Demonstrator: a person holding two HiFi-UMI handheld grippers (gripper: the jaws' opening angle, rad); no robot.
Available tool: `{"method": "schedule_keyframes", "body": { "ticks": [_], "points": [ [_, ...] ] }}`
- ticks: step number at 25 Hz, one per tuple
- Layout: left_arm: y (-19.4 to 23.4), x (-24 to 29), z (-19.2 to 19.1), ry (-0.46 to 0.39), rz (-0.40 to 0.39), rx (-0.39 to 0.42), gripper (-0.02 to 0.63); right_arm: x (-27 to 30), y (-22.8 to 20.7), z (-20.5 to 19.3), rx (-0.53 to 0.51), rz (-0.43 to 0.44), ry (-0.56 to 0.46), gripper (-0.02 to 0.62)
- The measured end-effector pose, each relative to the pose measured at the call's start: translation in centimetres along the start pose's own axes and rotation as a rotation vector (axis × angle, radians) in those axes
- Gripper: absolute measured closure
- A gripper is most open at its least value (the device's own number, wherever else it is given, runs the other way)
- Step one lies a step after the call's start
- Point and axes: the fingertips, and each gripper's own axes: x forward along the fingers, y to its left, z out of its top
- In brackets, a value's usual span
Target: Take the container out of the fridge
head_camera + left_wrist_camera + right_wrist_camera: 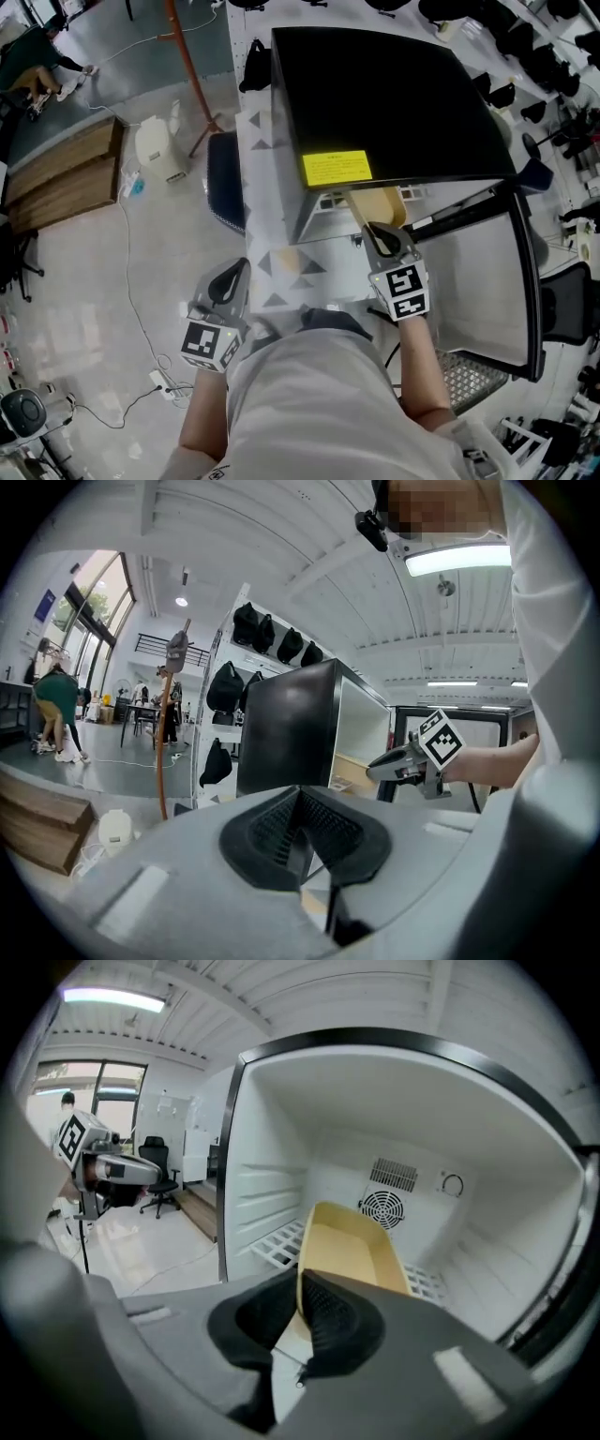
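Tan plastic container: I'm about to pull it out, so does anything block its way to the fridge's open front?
Nothing visible does. The right gripper is shut on the near rim of the tan rectangular plastic container, and the black-framed fridge door stands swung wide.

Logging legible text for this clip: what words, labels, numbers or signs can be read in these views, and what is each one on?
Yellow sticker on top of the fridge: dark print, too small to read.
Right marker cube on the right gripper: black-and-white pattern, no letters.
Left marker cube on the left gripper: likewise a pattern, no letters.
Tan container: no print visible.
Nothing else is legible in any view.
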Motion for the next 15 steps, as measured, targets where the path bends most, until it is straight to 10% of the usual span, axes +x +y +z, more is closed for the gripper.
{"method": "schedule_keyframes", "body": {
  "ticks": [15],
  "points": [
    [-5.1,4.7,1.7,-0.010,-0.266,0.023,0.597,-7.7,0.5,-0.6,0.352,0.002,-0.234,0.575]
  ]
}}
